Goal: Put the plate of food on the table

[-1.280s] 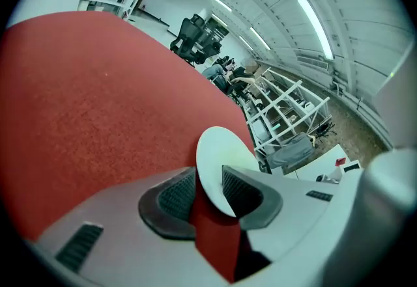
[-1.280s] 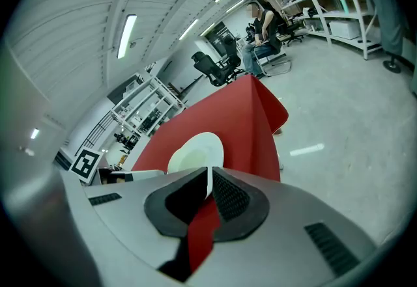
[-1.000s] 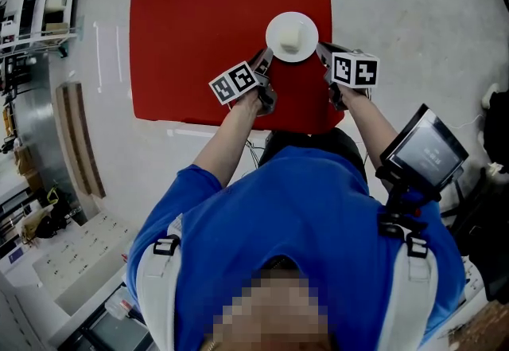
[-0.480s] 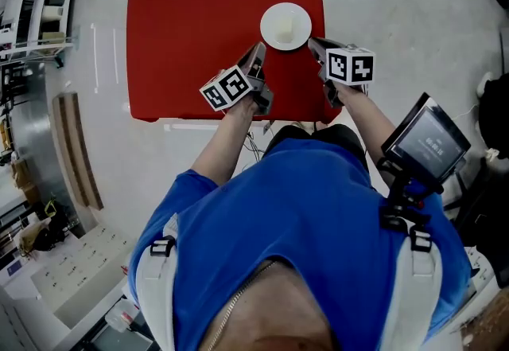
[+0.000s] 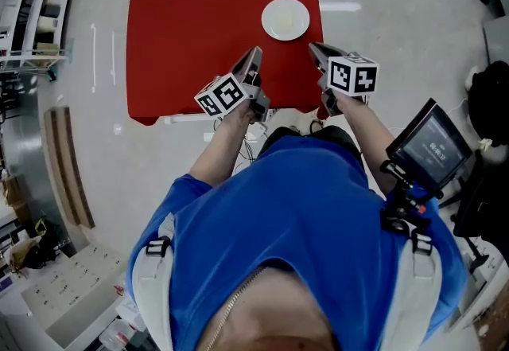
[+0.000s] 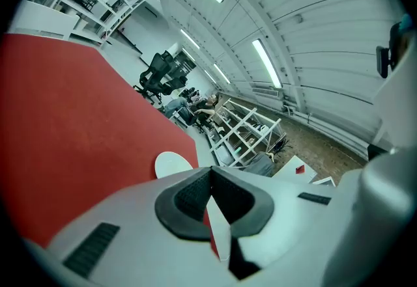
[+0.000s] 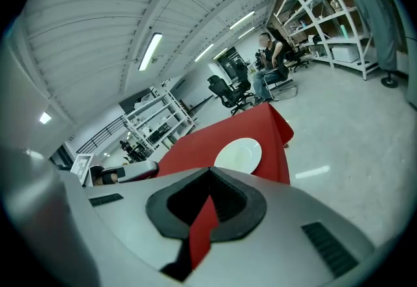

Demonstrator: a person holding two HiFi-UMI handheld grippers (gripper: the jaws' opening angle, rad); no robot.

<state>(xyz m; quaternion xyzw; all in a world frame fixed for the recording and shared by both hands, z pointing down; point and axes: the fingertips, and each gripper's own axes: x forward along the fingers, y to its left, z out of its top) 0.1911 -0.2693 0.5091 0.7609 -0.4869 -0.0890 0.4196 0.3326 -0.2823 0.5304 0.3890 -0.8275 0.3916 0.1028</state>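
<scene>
Head view: white plate (image 5: 285, 19) sits on the red tabletop (image 5: 199, 39) toward its far right corner, with left claw (image 5: 255, 53) and right claw (image 5: 315, 48) on its near side, apart from it; left gripper view: tips meet, empty; right gripper view: tips together, nothing held, plate beyond.

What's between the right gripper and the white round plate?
Nothing but bare red tabletop separates the right gripper from the white round plate, as the head view shows.
</scene>
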